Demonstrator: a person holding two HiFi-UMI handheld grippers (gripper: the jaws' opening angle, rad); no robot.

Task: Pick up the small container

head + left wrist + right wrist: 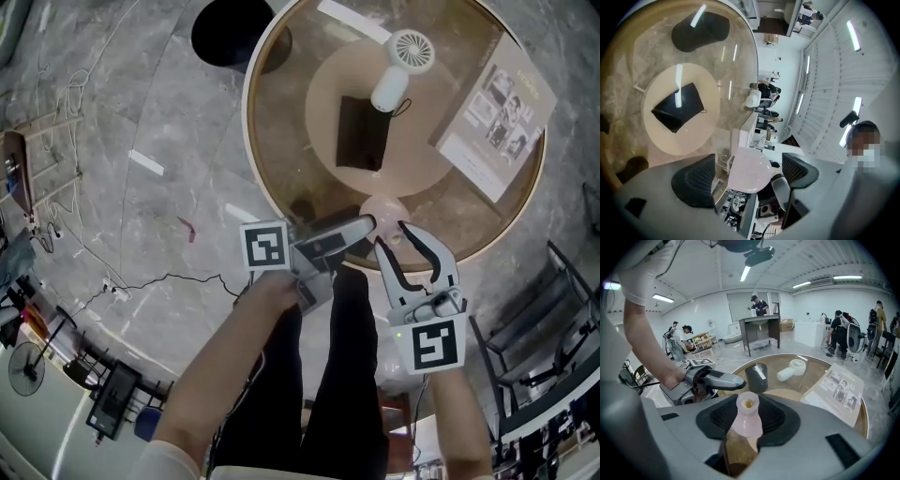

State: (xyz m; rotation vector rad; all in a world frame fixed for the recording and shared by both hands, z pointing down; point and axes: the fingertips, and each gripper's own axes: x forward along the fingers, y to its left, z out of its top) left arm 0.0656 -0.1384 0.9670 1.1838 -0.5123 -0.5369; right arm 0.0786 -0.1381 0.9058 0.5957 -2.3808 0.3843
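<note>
Round glass table has a white fan, a black pouch and a booklet on it. At its near edge is the small pink container. The right gripper squeezes it between both pads. The left gripper has its jaws wide apart, one on each side of the container, not touching it.

A pink small container is clamped between the dark pads of the right gripper. The left gripper is seen just beyond the claw, to its left. A white fan and a booklet are laid ahead on the round table.

Upright small pink container at table edge
</note>
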